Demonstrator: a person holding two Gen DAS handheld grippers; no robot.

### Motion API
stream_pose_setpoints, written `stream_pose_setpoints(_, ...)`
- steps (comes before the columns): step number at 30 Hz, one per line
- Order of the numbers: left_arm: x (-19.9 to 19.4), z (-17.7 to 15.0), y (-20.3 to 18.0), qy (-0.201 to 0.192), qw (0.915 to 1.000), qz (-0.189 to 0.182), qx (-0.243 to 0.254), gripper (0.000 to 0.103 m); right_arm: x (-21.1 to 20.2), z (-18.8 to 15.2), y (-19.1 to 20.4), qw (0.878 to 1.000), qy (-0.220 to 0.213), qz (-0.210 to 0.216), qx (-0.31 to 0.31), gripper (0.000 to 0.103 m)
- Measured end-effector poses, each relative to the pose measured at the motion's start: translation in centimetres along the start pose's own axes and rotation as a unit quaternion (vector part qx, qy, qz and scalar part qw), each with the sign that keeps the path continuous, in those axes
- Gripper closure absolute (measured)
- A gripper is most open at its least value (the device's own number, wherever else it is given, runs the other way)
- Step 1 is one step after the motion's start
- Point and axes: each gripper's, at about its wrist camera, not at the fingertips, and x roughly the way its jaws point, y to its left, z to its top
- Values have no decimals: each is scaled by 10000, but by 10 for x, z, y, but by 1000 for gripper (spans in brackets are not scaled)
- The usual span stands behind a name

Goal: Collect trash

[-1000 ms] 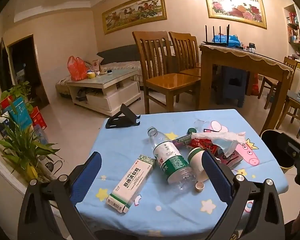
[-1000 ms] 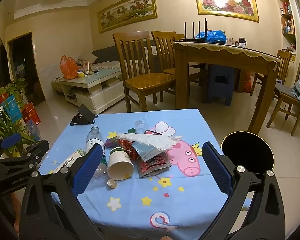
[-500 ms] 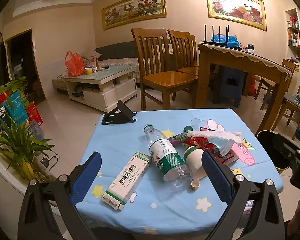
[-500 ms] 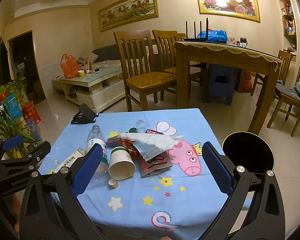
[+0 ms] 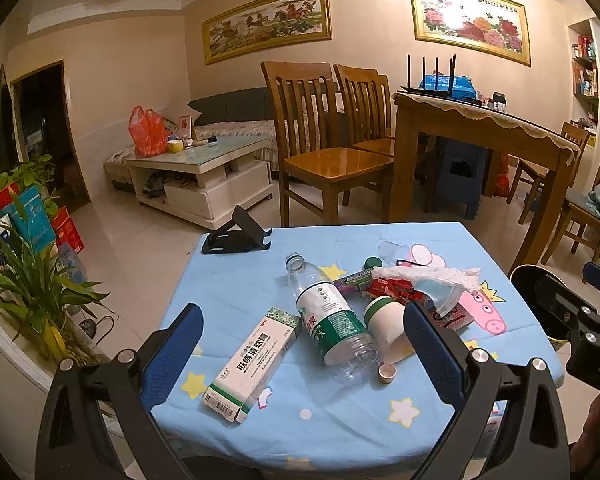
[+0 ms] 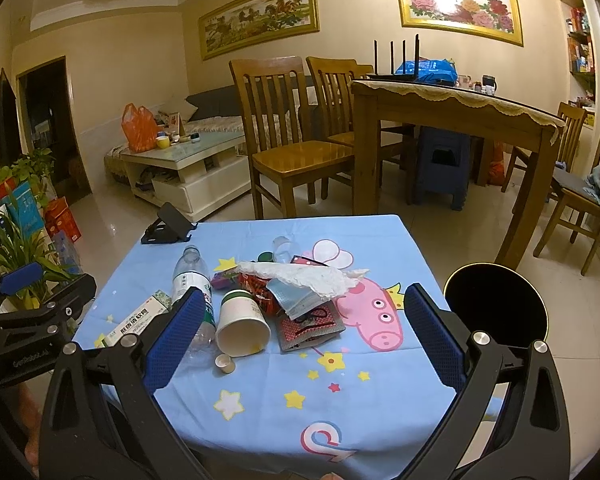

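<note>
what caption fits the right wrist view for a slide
Open right gripper hovers over a blue table strewn with a paper cup, bottle and tissue.

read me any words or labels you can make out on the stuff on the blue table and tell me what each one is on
"DOUBLEMINT": on the purple gum pack, partly covered.
Large Chinese characters run along the white and green box; too distorted to quote reliably.
Green label on the plastic bottle: Chinese print, too small to read.
Barcode on the box end: digits unreadable.
Red snack wrapper: print blurred.
Paper cup: no text visible.
</note>
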Motion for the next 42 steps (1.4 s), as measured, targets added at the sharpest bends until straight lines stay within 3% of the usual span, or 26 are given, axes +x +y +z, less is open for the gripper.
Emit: stream_pose_setpoints(42,6,-3,2,39,10000,61,-25,6,10,-4,3,9998,159,-15,-88,5)
